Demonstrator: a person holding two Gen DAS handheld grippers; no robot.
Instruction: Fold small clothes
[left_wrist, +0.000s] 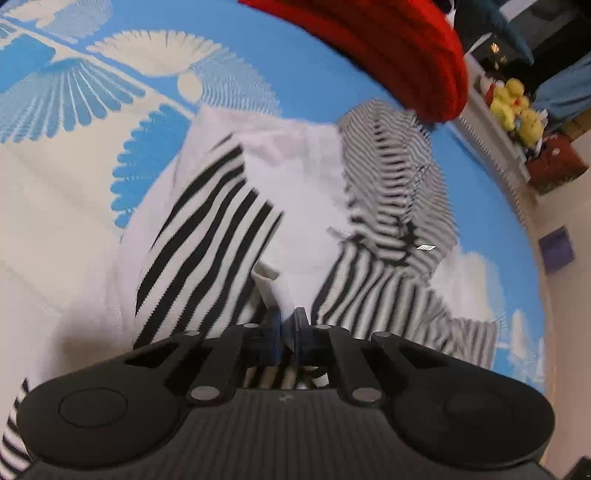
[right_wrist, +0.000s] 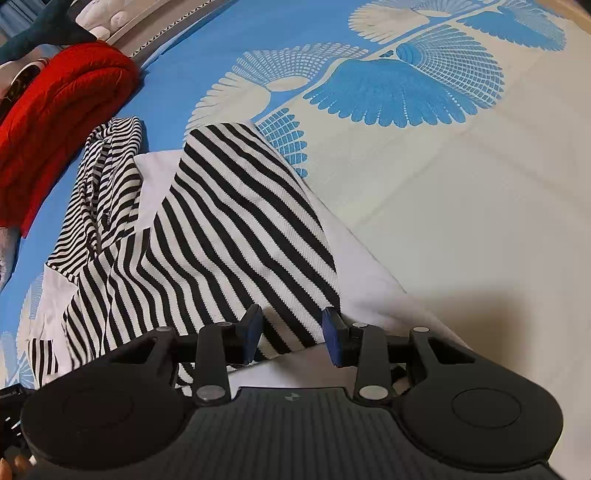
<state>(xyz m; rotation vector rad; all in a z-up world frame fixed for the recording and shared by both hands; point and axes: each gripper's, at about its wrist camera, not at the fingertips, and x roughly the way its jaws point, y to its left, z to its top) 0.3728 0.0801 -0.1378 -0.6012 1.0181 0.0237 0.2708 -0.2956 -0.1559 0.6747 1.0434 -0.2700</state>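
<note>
**Striped shirt on the bed, one claw pinching it**

The left claw (left_wrist: 289, 325) is squeezed tight on a bit of the striped shirt (left_wrist: 221, 236). The rest of the shirt spreads out ahead of this claw, over a white cloth (left_wrist: 295, 177). A red blanket (left_wrist: 399, 51) is far ahead, up and to its right.

The right claw (right_wrist: 293, 334) is wide open. The near edge of the shirt (right_wrist: 236, 236) lies right between its blue pads (right_wrist: 334, 341), and the shirt stretches away ahead and to its left. It all lies on a blue and cream bed (right_wrist: 461, 203).
</note>
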